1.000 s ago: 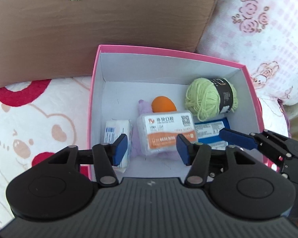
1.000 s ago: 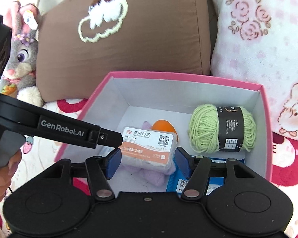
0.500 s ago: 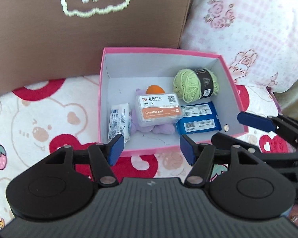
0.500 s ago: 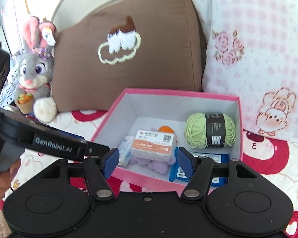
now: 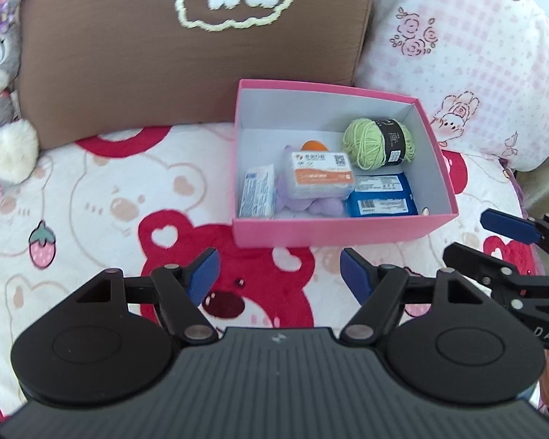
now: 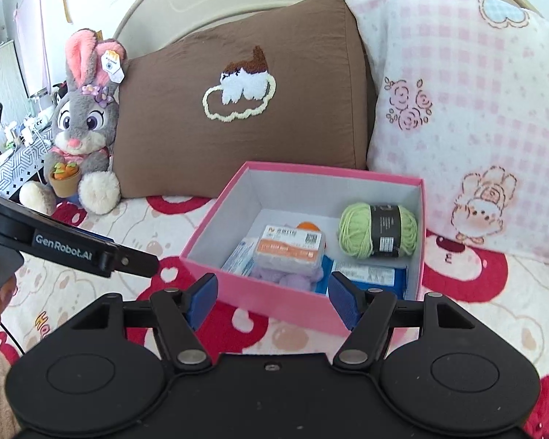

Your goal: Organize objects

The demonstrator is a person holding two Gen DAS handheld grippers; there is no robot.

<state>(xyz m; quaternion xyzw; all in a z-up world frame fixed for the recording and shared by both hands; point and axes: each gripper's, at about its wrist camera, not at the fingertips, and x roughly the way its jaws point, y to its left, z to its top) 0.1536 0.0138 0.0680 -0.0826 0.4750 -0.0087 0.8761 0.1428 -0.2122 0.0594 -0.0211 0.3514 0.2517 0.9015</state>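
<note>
A pink box [image 5: 333, 234] [image 6: 274, 296] sits on the bed. Inside lie a green yarn ball [image 5: 378, 142] [image 6: 378, 228], an orange-and-white packet [image 5: 320, 179] [image 6: 289, 250] on a purple plush [image 5: 311, 205], an orange ball [image 5: 313, 145], a blue pack [image 5: 382, 201] [image 6: 366, 272] and a small white pack [image 5: 258, 190]. My left gripper [image 5: 276, 280] is open and empty, in front of the box. My right gripper [image 6: 272, 296] is open and empty, at the box's near wall; it also shows in the left wrist view [image 5: 508, 225].
A brown cushion [image 5: 186, 44] [image 6: 245, 102] and a pink checked pillow [image 5: 457, 58] [image 6: 468, 109] stand behind the box. A grey rabbit plush [image 6: 80, 124] sits at the left. The bear-print blanket [image 5: 91, 201] covers the bed.
Both grippers have pulled back and up from the box, staying open. The box and its contents now look smaller and farther away; nothing inside has moved.
</note>
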